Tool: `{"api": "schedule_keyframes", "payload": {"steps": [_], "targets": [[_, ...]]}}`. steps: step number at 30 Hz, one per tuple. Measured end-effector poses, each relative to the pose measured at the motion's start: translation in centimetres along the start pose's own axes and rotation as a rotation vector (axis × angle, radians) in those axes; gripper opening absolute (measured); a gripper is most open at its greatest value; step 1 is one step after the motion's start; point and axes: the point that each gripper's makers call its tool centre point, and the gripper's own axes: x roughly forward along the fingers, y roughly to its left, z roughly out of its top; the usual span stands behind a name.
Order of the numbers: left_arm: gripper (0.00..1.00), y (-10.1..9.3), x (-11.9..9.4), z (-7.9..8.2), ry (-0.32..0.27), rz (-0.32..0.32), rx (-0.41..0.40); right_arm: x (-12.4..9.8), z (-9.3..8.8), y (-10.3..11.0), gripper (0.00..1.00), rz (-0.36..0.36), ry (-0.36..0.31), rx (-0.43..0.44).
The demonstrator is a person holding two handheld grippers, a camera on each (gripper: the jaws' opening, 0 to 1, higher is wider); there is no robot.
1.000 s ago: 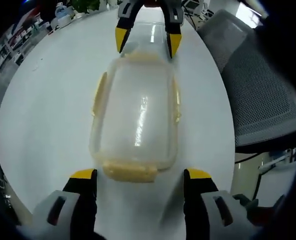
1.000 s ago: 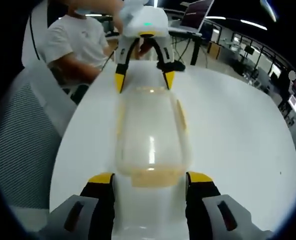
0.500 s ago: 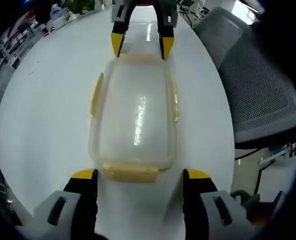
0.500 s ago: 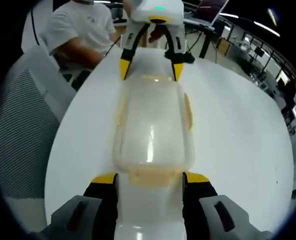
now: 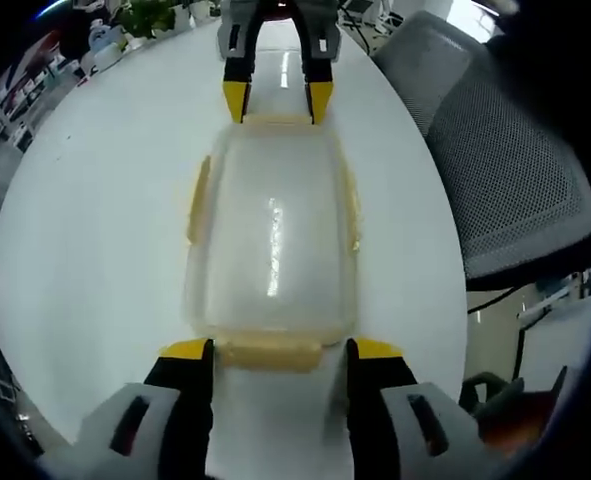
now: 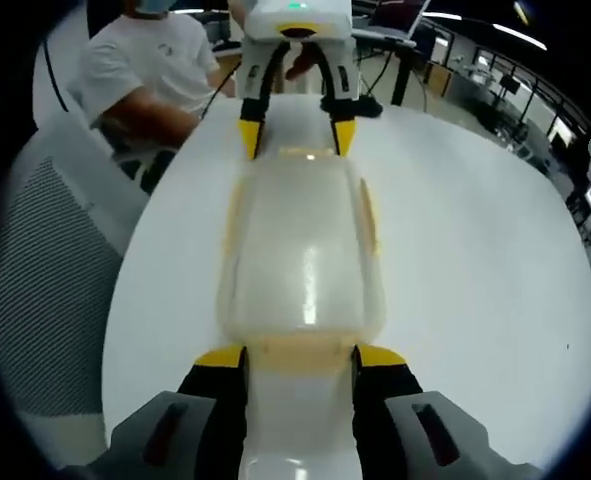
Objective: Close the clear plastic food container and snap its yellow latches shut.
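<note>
The clear plastic food container [image 5: 272,245] lies lengthwise in the middle of the round white worktop [image 5: 85,220], its lid on. It is a rounded rectangle of cloudy, glossy plastic with a streak of ceiling light down its top. A yellow latch sits at each short end, and paler yellow strips run along both long sides.

The left gripper [image 5: 278,350] is at one short end. Its yellow-tipped jaws are spread about as wide as the near end latch [image 5: 269,352], one tip just off each end of it; whether they press on it I cannot tell. The right gripper [image 6: 298,357] stands at the opposite short end in the same way, jaws apart with the far end latch [image 6: 297,351] lying between the tips. In each view the other gripper appears at the far end of the box, its black arms and yellow tips bracketing that end.

Beside the worktop's edge stands a grey mesh-backed chair [image 5: 505,170]. Past the far edge in the right gripper view a person in a white T-shirt [image 6: 140,75] sits, and office desks lie behind.
</note>
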Motion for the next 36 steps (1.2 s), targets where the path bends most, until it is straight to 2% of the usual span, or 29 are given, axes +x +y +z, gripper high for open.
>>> {"api": "schedule_keyframes", "payload": {"steps": [1, 2, 13, 19, 24, 28, 36], "targets": [[0.39, -0.1, 0.0, 0.2, -0.010, -0.003, 0.034, 0.0, 0.0, 0.0, 0.40, 0.002, 0.001, -0.007], [0.40, -0.5, 0.0, 0.3, -0.018, -0.021, 0.000, 0.0, 0.1, 0.1, 0.40, 0.007, -0.004, -0.022], [0.39, 0.2, 0.2, 0.2, 0.031, -0.012, 0.006, 0.0, 0.0, 0.0, 0.38, 0.006, 0.015, -0.011], [0.39, 0.3, 0.1, -0.1, 0.010, -0.013, 0.002, 0.0, 0.0, 0.0, 0.38, 0.004, 0.036, -0.008], [0.39, 0.3, 0.1, 0.0, 0.034, -0.013, 0.006, 0.1, 0.1, -0.1, 0.38, 0.007, 0.065, -0.008], [0.39, 0.4, 0.0, -0.2, 0.022, -0.015, 0.009, 0.2, 0.1, -0.2, 0.39, 0.009, 0.089, -0.003], [0.40, 0.5, 0.0, -0.2, 0.053, -0.015, 0.011, 0.1, 0.0, -0.4, 0.39, 0.016, 0.077, -0.023]]}}
